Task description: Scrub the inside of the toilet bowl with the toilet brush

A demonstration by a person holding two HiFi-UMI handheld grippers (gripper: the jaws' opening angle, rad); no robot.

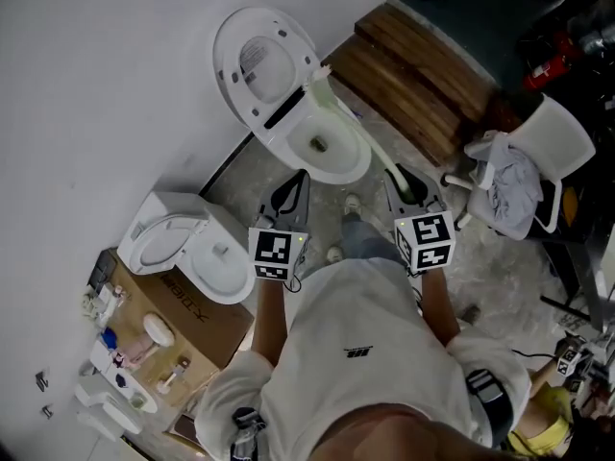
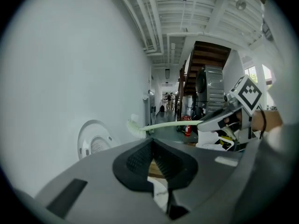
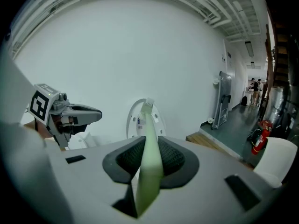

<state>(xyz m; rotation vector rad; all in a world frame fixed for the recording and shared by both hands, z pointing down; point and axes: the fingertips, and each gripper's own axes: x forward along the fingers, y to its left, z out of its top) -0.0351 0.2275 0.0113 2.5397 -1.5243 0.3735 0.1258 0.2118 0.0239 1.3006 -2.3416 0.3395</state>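
Observation:
The white toilet [image 1: 332, 152] stands against the wall with its lid [image 1: 259, 65] raised; the lid also shows in the left gripper view [image 2: 93, 141] and the right gripper view [image 3: 134, 120]. My right gripper [image 1: 399, 178] [image 3: 150, 148] is shut on the pale green toilet brush [image 1: 363, 131] [image 3: 149, 157]. The handle slants up across the bowl's right rim, and the brush head [image 1: 315, 75] [image 2: 135, 127] is held in the air near the lid's edge. My left gripper [image 1: 296, 182] [image 2: 153, 146] hovers in front of the bowl, shut and empty.
A second white toilet [image 1: 183, 248] rests on a cardboard box [image 1: 187, 329] at the left, with small bottles beside it. Wooden steps [image 1: 413, 75] lie right of the toilet. A white chair [image 1: 538, 152] with cloth on it stands at the right.

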